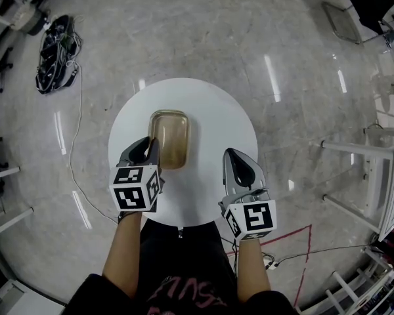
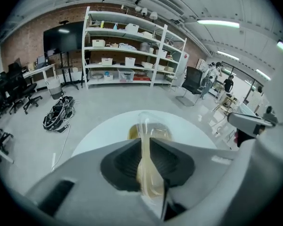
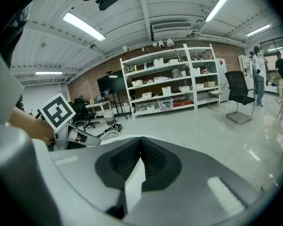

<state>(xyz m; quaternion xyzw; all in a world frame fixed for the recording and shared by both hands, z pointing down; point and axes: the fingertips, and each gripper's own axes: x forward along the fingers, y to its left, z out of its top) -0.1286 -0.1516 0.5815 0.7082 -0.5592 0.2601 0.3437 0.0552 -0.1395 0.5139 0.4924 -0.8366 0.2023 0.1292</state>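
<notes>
A clear amber-tinted rectangular container (image 1: 169, 136) lies on a round white table (image 1: 210, 110). My left gripper (image 1: 149, 151) is shut on the container's near left wall. In the left gripper view the thin clear wall (image 2: 146, 140) is pinched between the dark pads, and the rest of the container (image 2: 153, 128) stretches ahead over the table (image 2: 104, 131). My right gripper (image 1: 238, 157) hovers over the right side of the table, apart from the container, with its jaws shut on nothing (image 3: 140, 147). The left gripper's marker cube (image 3: 59, 111) shows in the right gripper view.
A bundle of black cables (image 1: 56, 54) lies on the grey floor at the far left, with a thin cable trailing toward the table. A white frame (image 1: 374, 169) stands at the right. Red tape (image 1: 295, 241) marks the floor. Shelves (image 2: 132, 51) and standing people (image 2: 217, 76) are far off.
</notes>
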